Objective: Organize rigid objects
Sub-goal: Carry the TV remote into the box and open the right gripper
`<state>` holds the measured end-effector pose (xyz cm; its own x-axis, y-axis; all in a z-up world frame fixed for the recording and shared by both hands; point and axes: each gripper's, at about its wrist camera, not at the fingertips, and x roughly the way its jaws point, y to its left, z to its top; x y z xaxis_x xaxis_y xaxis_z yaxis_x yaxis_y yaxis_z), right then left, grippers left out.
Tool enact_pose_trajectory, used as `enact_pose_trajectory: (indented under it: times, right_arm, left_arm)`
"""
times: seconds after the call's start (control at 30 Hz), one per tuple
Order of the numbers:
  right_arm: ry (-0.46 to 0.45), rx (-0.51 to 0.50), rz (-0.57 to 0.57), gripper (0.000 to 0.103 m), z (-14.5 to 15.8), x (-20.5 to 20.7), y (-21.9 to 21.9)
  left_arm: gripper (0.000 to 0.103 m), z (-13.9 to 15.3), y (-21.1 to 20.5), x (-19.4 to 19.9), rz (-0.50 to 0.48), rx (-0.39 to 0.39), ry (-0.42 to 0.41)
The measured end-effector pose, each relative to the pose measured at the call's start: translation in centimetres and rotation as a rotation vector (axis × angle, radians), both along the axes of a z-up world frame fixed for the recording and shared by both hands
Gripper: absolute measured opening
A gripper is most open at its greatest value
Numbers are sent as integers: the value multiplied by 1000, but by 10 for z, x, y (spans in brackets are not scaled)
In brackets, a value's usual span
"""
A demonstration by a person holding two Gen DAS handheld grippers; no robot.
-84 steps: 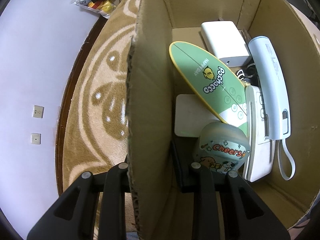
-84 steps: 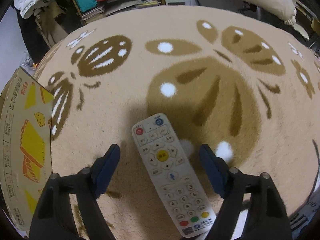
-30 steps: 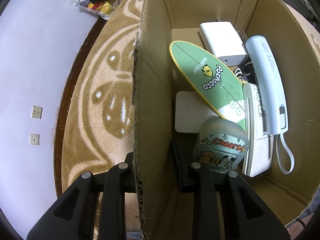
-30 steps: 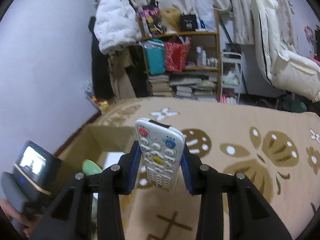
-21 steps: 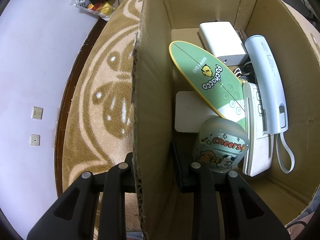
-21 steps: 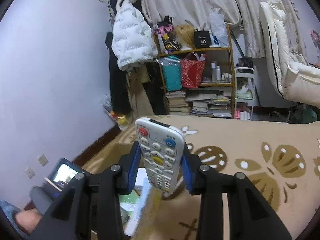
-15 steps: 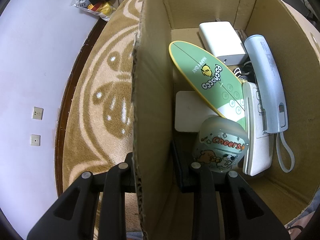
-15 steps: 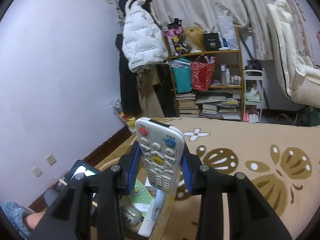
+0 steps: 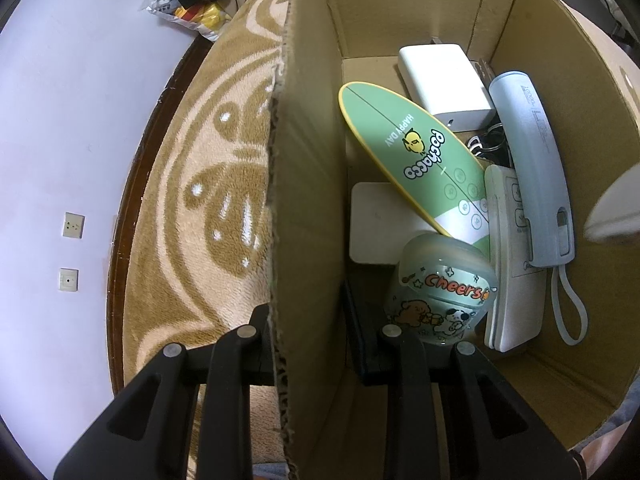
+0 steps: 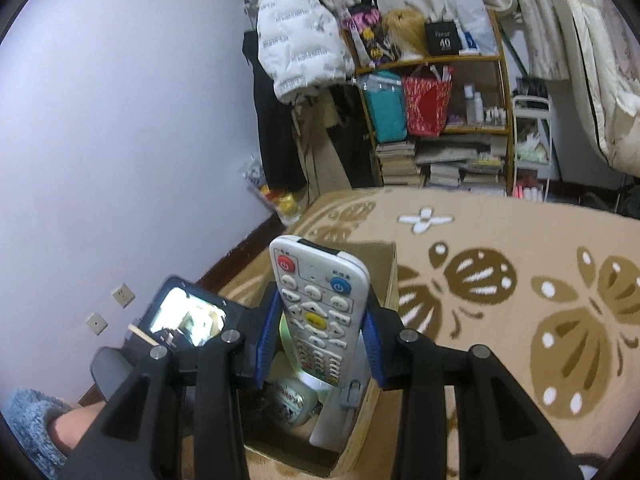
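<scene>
Here our right gripper (image 10: 320,344) is closed on the white remote control (image 10: 318,308), its blue-lined fingers (image 10: 267,340) pressing both long edges so the remote stands upright, red and blue buttons at the top. We hold it in the air directly above the open cardboard box (image 10: 390,280), which sits on the tan patterned rug (image 10: 520,280).

Our left gripper (image 9: 308,344) is clamped on the box's near wall (image 9: 308,200), one finger outside over the rug and the other inside the box. Inside, just beside that inner finger, stands a translucent case printed "Cheers" (image 9: 440,296). Behind it a green oval remote marked "Pochacco" (image 9: 416,152) leans across a flat white square device (image 9: 376,224). A white power bank (image 9: 444,80) lies at the far end, and a pale blue cylindrical power bank with a wrist loop (image 9: 532,168) rests along the right side on top of a white remote (image 9: 508,272). Some dark keys or rings show between them, too small to make out. At the right edge of the left wrist view a blurred white tip (image 9: 616,208) juts in over the box.
</scene>
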<state>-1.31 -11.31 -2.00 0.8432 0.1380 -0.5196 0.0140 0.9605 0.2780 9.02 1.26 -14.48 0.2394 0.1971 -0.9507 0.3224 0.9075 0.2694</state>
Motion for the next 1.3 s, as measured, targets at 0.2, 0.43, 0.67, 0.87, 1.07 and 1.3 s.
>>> enact_pose_trajectory:
  times: [0.2,0.43,0.67,0.87,1.07,1.3]
  right_arm:
    - [64,17,-2,40,-21,6,-3]
    - [90,11,-10,40,-29,13,-4]
    - [71,31,-23,40,-34,22,-12]
    - [91,14,-17,40,-42,34,-10]
    - [87,18,-20,41,-45,34,-10]
    - [97,24,-57,47,-47,29,-17]
  left_arm:
    - [25,0,1,0,0,-2,0]
    - [25,-2,1,-1,0,-6,0]
    - [23,-1,1,-2,-10,-7,-5]
    - [23,1,2,-2,-8,-13,-13]
    - [24,5,1,0,-9,-44,-30]
    - [24,16,0,-1,-10,-78,-81]
